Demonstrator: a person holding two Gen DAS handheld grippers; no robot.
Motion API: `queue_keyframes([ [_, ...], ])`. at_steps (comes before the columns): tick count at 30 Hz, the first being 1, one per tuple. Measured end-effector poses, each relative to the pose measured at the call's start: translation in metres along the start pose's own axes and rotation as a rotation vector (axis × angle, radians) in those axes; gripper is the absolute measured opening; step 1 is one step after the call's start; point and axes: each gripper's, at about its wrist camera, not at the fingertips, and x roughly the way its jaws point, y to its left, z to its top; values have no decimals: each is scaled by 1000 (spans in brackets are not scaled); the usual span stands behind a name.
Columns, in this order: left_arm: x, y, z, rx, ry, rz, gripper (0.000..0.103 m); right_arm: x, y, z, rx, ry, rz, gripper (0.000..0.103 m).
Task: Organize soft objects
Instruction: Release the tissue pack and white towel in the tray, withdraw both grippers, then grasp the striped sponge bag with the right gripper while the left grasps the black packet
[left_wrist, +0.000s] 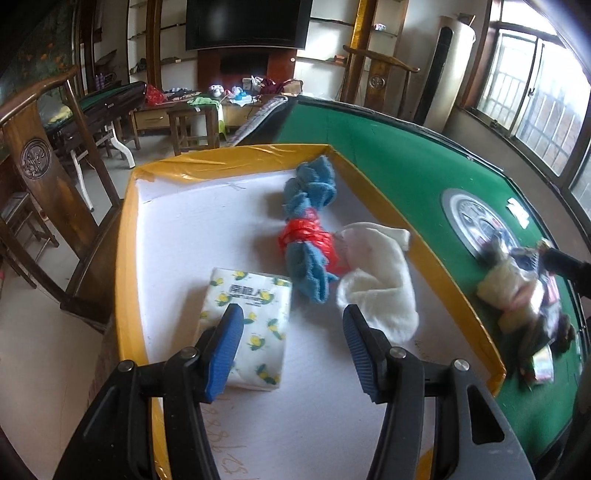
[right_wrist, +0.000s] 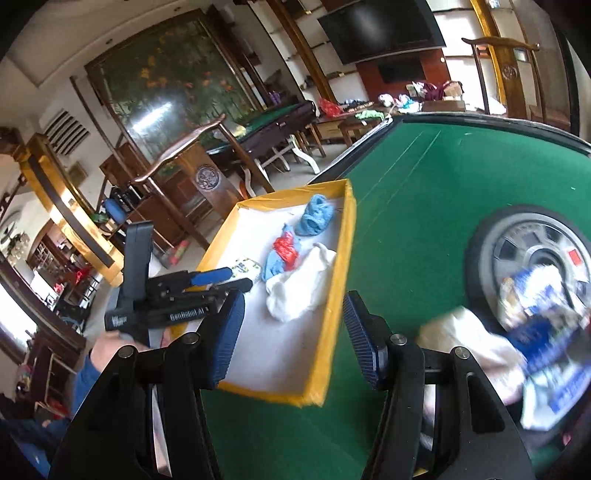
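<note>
Three soft things already lay in the yellow-rimmed box (left_wrist: 424, 236): a tissue pack (left_wrist: 255, 317), a blue towel roll (left_wrist: 310, 236) and a white sock (left_wrist: 380, 280). Remaining soft items (right_wrist: 498, 343) sat blurred on the green table (right_wrist: 424, 184), just right of the right gripper (right_wrist: 293, 336), fingers spread and empty; long axis unclear. Left gripper (left_wrist: 293, 347) hung released over the box

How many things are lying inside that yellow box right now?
3. A tissue pack near the left tool, a blue towel bound with red in the middle, and a white sock by the box's right wall.
</note>
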Motion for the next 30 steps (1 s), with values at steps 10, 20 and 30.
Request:
queue_keyframes([
  [10,-76,-72,-18,116,-186,-74,76,-94,-73,-75,21,-80,-79,57],
  [20,-46,-193,-48,321,-35,-380,76,-97,-142,-98,338,-11,-18,57],
  [30,-41,-183,-52,295,-23,-327,76,-52,-87,-113,137,215,52,58],
])
